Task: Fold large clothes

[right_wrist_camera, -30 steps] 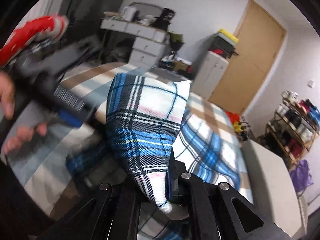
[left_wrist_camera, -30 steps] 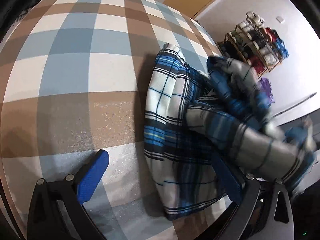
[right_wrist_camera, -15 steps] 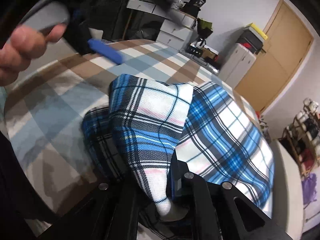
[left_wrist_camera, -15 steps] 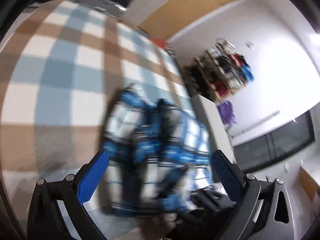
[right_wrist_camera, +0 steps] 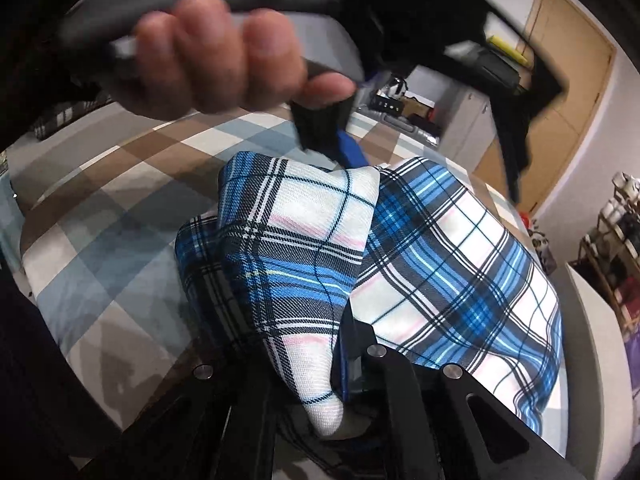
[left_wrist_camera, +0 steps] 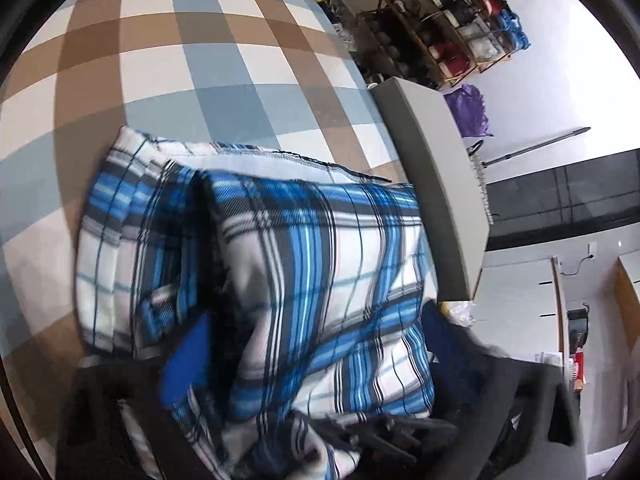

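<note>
The shirt is a blue, white and black plaid one. It lies bunched on the bed, which has a cover of brown, blue and white squares. In the left wrist view the shirt fills the middle and the low part of the picture, from 9 o'clock round to 4 o'clock.

The left gripper sits over the shirt. Its jaws have just been closing in, and a thick fold of shirt is between them. One blue pad shows at 7 o'clock, the other at 4 o'clock. I cannot tell if the pads press on the cloth yet.

The right gripper is clenched on a fold of the shirt. That fold stands up at the middle of the right wrist view, and the rest of the shirt spreads out toward 3 o'clock.

A hand at 11 o'clock in that view grips the handle of the left gripper.

A shelf stands by the wall at 1 o'clock in the left view.
</note>
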The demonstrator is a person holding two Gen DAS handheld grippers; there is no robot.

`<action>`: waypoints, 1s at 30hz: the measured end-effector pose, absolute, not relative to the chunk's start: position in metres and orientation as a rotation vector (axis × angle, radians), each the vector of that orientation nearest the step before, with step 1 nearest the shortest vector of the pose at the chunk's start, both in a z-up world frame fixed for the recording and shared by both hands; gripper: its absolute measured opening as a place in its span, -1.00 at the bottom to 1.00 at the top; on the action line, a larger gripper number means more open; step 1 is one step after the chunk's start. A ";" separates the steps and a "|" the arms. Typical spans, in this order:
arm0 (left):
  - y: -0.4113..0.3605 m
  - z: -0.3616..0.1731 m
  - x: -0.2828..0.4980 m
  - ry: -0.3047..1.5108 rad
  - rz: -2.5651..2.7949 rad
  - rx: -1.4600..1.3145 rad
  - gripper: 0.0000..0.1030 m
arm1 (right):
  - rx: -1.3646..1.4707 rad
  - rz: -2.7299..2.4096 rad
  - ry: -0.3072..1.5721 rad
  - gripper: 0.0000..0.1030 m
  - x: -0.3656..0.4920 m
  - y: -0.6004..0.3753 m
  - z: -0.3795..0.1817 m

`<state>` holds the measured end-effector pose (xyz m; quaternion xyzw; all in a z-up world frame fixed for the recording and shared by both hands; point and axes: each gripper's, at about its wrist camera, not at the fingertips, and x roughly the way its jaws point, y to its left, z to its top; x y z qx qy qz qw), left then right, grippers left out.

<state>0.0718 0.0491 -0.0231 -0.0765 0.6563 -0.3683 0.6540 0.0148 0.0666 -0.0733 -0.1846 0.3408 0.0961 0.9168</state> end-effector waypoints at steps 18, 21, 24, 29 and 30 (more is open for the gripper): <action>-0.004 0.014 0.087 1.507 -0.780 0.156 -0.87 | -0.344 0.195 0.568 -0.90 0.012 0.069 -0.017; -0.005 0.014 0.091 1.496 -0.766 0.199 -0.87 | -0.354 0.191 0.608 -0.89 0.022 0.084 -0.024; 0.003 0.010 0.094 1.499 -0.751 0.223 -0.88 | -0.323 0.194 0.663 -0.88 0.035 0.091 -0.032; 0.020 0.012 0.102 1.489 -0.731 0.244 -0.88 | -0.305 0.207 0.700 -0.81 0.048 0.117 -0.035; 0.024 0.014 0.103 1.484 -0.727 0.250 -0.88 | -0.295 0.212 0.709 -0.81 0.051 0.123 -0.038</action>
